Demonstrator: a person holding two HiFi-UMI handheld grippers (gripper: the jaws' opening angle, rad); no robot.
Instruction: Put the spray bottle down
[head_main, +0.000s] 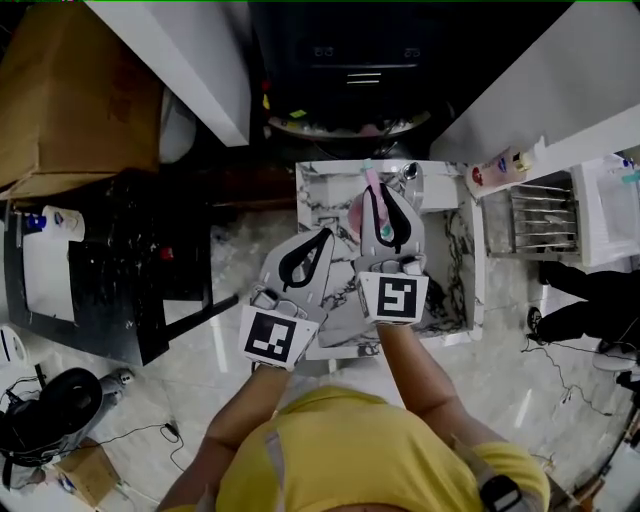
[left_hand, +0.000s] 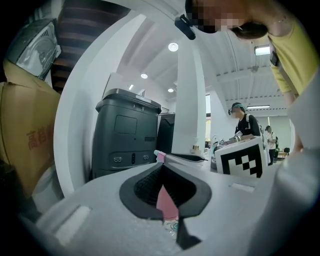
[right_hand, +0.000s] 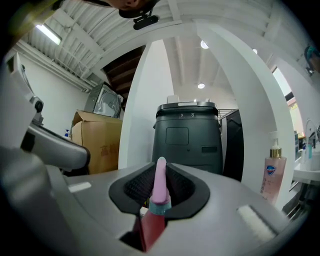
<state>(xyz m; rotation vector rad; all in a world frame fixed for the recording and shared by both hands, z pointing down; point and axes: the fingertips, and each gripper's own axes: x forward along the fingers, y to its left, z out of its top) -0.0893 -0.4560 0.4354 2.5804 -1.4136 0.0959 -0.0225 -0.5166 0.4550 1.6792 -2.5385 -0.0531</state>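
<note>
My right gripper is shut on the spray bottle. The bottle's pink nozzle pokes up between the jaws, with a teal collar and a reddish body below. It hangs over the far part of a small marble-topped table. My left gripper sits just left of it over the table's near left corner, its fingertips meeting with nothing gripped. In the left gripper view the pink bottle shows through the gap behind the tips.
A dark grey bin stands beyond the table, between white pillars. A cardboard box and a black bench lie to the left. On the right are a wire rack and a pump soap bottle. A metal object sits on the table's far edge.
</note>
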